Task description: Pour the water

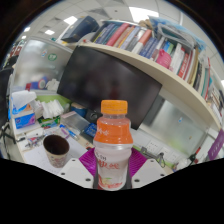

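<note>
Orange-capped bottle (112, 150) stands upright close before the hand-held gripper (112, 190), whose fingers are hidden, so its grip cannot be told, with a dark cup (56, 150) beside it on the table (40, 160) and a monitor (108, 85) beyond.

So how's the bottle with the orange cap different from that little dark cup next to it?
The bottle is much taller than the cup. The bottle is clear with orange liquid and a white label; the cup is dark and opaque. The bottle is capped; the cup is open-topped. The bottle stands just ahead of the gripper, the cup off to one side. Both stand upright on the desk.
</note>
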{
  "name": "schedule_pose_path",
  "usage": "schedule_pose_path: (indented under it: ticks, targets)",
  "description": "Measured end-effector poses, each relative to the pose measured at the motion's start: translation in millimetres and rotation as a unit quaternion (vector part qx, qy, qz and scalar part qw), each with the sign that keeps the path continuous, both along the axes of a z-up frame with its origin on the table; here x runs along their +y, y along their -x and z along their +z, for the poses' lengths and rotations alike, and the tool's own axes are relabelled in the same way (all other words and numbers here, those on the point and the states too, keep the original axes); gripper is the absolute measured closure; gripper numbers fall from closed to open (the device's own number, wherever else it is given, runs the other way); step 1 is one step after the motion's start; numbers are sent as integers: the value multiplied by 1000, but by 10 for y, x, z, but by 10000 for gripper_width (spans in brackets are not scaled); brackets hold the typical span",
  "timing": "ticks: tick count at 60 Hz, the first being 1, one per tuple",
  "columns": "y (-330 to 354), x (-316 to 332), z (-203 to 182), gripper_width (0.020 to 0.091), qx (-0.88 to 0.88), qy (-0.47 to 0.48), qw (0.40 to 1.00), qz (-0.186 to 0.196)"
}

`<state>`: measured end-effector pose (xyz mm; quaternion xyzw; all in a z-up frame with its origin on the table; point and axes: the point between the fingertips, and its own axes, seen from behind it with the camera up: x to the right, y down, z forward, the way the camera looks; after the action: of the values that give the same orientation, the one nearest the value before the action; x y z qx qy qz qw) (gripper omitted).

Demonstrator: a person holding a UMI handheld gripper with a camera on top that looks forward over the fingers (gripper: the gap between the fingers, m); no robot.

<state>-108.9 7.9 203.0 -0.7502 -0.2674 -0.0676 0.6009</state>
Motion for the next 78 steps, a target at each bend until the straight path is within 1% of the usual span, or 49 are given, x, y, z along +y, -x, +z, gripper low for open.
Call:
schedule_pose_path:
  ticks: [2, 11, 18, 30, 39, 44, 51, 54, 56, 59, 63, 69, 74, 78]
  targets:
    - [-21, 12, -97, 724, 37, 6, 999, -13]
    - [-124, 137, -475, 724, 149, 34, 987, -38]
    - [-144, 254, -730, 723, 175, 39, 983, -38]
    - [-119, 308, -1220, 724, 205, 56, 976, -50]
    - [-169, 209, -1206, 713, 207, 26, 977, -54]
    - [-181, 214, -1213, 671, 210, 24, 976, -61]
    - [-178, 215, -1204, 573, 210, 34, 975, -68]
    - [-175, 201, -1235, 542, 206, 45, 975, -72]
    - [-172, 171, -1309, 504, 202, 62, 975, -75]
    - [-201, 114, -1412, 420, 197, 88, 973, -86]
    - [-257, -8, -1429, 333, 197, 103, 969, -104]
    - [-350, -285, -1282, 326, 184, 101, 969, -128]
    - [-342, -559, -1028, 326, 185, 100, 967, -141]
    - [-356, -757, -754, 326, 190, 95, 965, -153]
